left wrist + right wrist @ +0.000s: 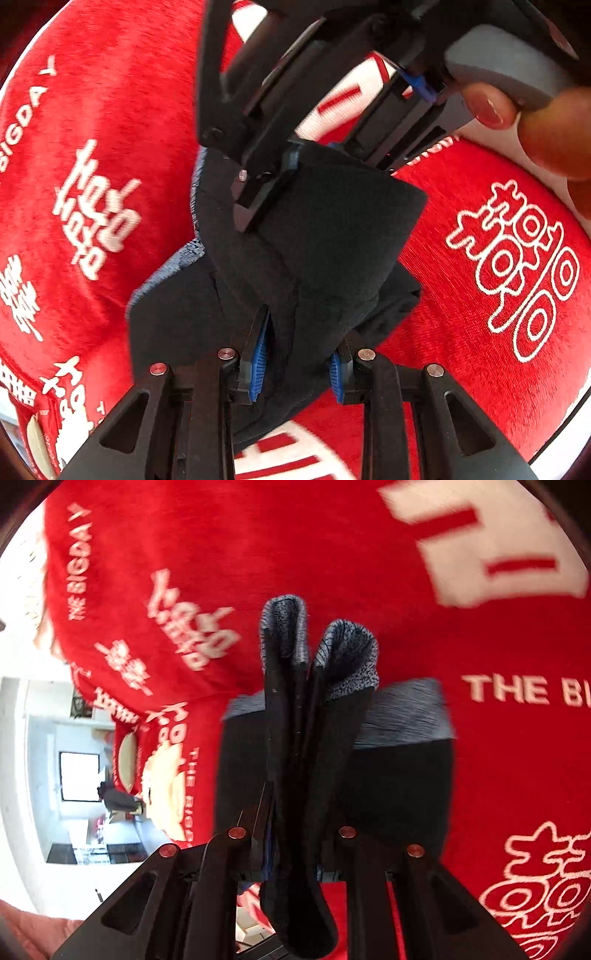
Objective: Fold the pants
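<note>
1. The pants are hanging bunched above the red blanket, dark cloth with a grey speckled lining showing at the turned edges.
2. The left gripper is clamping a fold of them between its blue pads.
3. The right gripper is pinching another fold; in the left view it is reaching in from above the pants.
4. Judging from this, both should be keeping tension even while lowering the cloth flat onto the blanket, edges aligned.

Both wrist views are aimed down, very close, along their fingers; the dark folded fabric pants and red printed cloth are shared.
</note>
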The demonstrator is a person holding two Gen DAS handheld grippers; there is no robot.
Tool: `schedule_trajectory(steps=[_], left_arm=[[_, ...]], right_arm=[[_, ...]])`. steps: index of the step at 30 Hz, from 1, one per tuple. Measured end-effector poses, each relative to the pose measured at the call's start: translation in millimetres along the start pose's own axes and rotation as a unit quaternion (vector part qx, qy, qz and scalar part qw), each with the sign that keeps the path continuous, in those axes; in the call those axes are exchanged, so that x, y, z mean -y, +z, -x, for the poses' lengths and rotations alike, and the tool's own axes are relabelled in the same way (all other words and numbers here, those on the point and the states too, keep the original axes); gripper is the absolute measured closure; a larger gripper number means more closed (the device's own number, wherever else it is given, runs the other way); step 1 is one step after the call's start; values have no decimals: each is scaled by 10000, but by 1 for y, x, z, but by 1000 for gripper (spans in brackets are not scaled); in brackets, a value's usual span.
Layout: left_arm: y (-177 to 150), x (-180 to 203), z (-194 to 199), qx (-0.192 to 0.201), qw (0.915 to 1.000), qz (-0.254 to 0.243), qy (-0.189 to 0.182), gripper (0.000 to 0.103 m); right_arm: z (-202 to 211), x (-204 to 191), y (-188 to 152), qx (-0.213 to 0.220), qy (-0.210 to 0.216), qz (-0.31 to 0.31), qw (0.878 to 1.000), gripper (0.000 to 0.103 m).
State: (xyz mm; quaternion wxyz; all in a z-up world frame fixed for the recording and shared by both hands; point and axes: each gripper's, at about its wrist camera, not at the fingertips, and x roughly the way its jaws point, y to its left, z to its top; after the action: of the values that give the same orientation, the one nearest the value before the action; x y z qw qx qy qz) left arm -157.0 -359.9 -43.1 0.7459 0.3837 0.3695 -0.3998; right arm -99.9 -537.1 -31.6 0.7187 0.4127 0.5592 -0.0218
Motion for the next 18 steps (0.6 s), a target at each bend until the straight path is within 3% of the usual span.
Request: schedule_trajectory(steps=[9, 11, 12, 13, 18], left_arm=[[-10, 21, -25, -196, 9992, -337, 130, 73], [-11, 22, -25, -218, 9988, -405, 165, 63], [-12, 21, -24, -254, 9988, -398, 125, 55], [-13, 17, -22, -304, 9991, -304, 46, 38], [-20, -7, -3, -354, 9991, -72, -233, 36]], right_arm=[[-32, 63, -12, 21, 180, -490, 9986, 83], [-31, 73, -16, 102, 227, -545, 9982, 82], [-31, 72, -18, 131, 195, -544, 9982, 79], [-31, 72, -19, 149, 130, -544, 9983, 75], [-21, 67, -27, 185, -312, -585, 9976, 64]])
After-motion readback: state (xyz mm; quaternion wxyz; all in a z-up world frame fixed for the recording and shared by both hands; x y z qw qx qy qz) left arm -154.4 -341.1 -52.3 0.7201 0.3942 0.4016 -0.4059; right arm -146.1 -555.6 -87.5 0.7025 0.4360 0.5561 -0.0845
